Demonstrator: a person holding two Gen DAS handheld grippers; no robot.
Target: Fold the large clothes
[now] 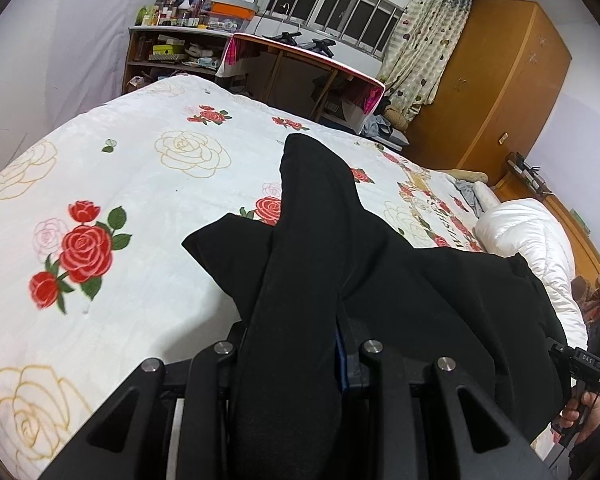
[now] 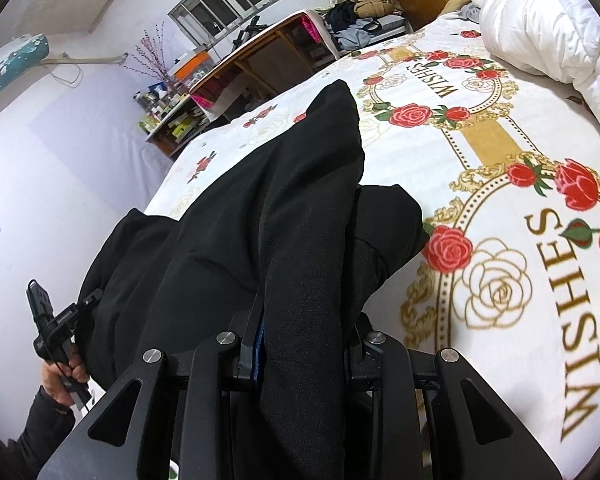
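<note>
A large black garment (image 1: 380, 272) hangs stretched between my two grippers above the bed (image 1: 140, 184). Its far end trails onto the rose-printed blanket. My left gripper (image 1: 296, 344) is shut on a thick fold of the black cloth, which covers its fingers. In the right wrist view the same black garment (image 2: 260, 220) runs up from the blanket, and my right gripper (image 2: 304, 340) is shut on another fold of it. A blue pad shows beside the cloth in each grip. Each view shows the other hand holding its gripper handle at the edge.
The white blanket (image 2: 500, 200) with red roses and "WISHES" lettering covers the bed. A white duvet (image 2: 548, 28) is bunched at the head end. Beyond the bed stand a cluttered shelf (image 1: 172, 48), a desk (image 1: 300, 72) and a wooden wardrobe (image 1: 492, 88).
</note>
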